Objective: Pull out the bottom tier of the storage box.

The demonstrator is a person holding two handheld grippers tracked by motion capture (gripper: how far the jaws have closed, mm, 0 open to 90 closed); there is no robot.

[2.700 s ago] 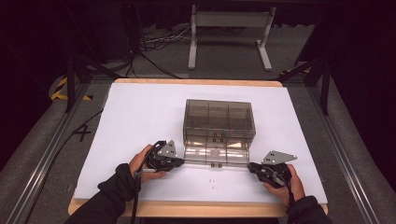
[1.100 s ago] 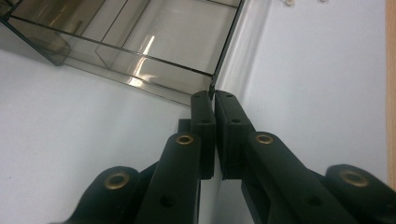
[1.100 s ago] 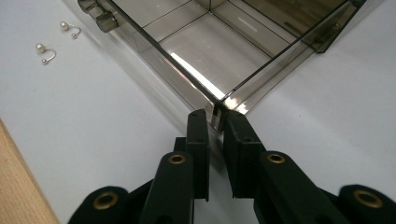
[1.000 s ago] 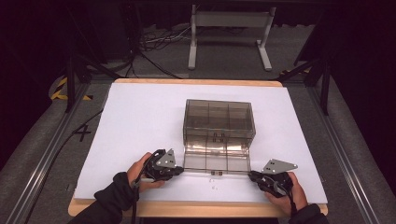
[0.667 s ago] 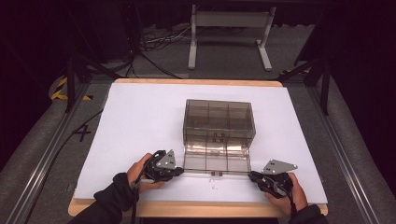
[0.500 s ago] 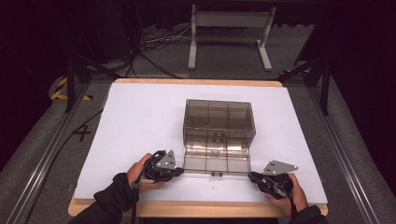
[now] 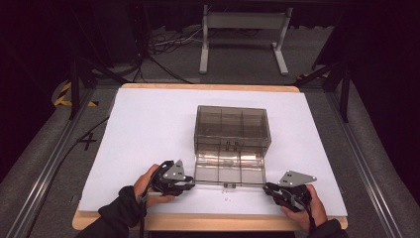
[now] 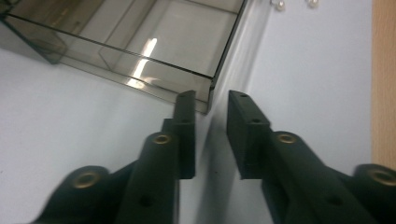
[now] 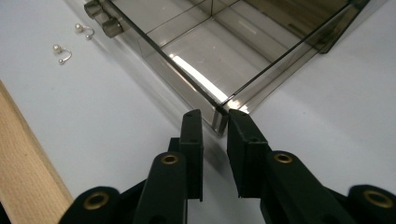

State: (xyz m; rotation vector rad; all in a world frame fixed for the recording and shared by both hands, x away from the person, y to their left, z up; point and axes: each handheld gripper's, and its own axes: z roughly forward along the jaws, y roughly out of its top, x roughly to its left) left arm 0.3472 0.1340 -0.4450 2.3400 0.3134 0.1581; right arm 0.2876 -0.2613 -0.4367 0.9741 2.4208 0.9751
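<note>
Two hand-held grippers sit at the near corners of one smoky, see-through plastic box [image 7: 232, 130] whose lid [image 7: 229, 170] lies flat open on the white table cover [image 7: 148, 124], hinged toward the person. No brand, label or writing can be read on the box, the grippers or the cover; the one mark is a dark cross on the grey floor [image 7: 87, 142] left of the table.

One left gripper [image 7: 189, 183] lies at the lid's near left corner. In the left gripper view its jaws have just been opening and stand a little apart [image 8: 209, 108], with the lid's corner [image 8: 205, 95] just ahead of the gap and neither pad pressing on it.

One right gripper [image 7: 266, 189] lies at the lid's near right corner. In the right gripper view its jaws have also just been easing open [image 9: 215, 117]; the lid's corner [image 9: 219, 112] sits right at the tips, and the pads seem barely clear of it, though the angle makes that hard to judge.

Six compartments show in the box body, three across and two deep. Two small latch tabs [image 9: 103, 18] stand on the lid's front edge. Two tiny curved pieces with pearl-like ends [image 9: 62, 52] lie on the cover just in front of the lid, near the wooden table edge [image 9: 28, 163]
</note>
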